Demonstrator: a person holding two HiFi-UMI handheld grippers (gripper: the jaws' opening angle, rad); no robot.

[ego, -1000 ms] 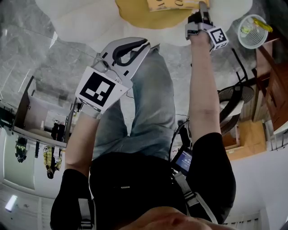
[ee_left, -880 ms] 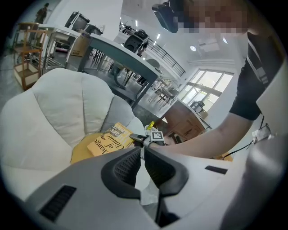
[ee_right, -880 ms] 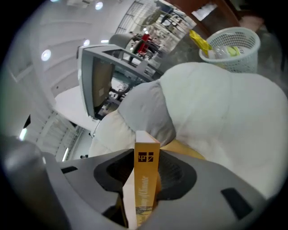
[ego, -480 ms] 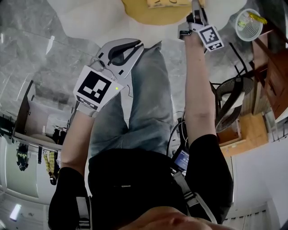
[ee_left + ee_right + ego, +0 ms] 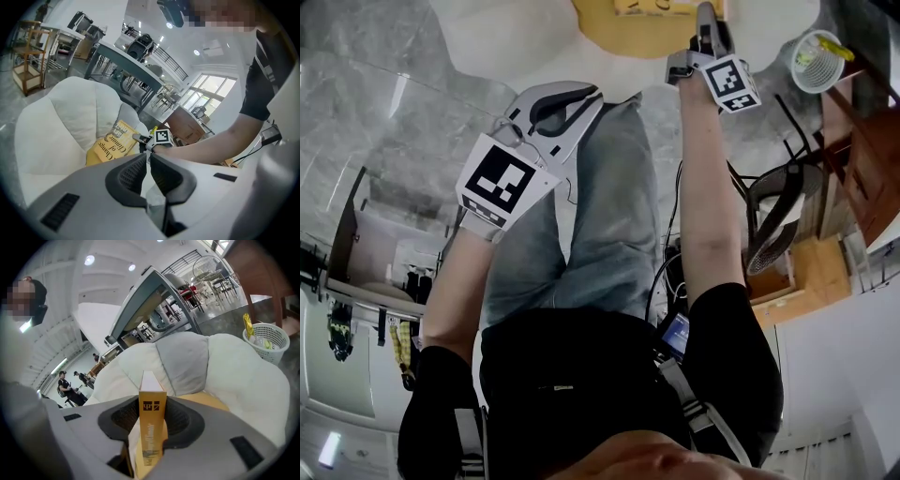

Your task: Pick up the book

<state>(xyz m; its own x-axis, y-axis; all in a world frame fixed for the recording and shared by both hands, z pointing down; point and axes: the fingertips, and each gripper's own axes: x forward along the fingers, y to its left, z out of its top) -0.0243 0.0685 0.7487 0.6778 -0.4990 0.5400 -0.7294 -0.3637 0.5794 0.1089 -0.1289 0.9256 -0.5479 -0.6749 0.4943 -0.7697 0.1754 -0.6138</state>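
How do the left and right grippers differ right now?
The left gripper's jaws are together with nothing between them, while the right gripper's jaws are clamped on the yellow book at its spine. The left gripper hangs back over the person's leg, while the right gripper is stretched out to the white cushion. Both have the same grey two-jaw build.

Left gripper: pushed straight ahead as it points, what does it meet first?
Likely the right gripper, clamped on the yellow book, just beyond the left gripper's shut jaws; depth unclear.
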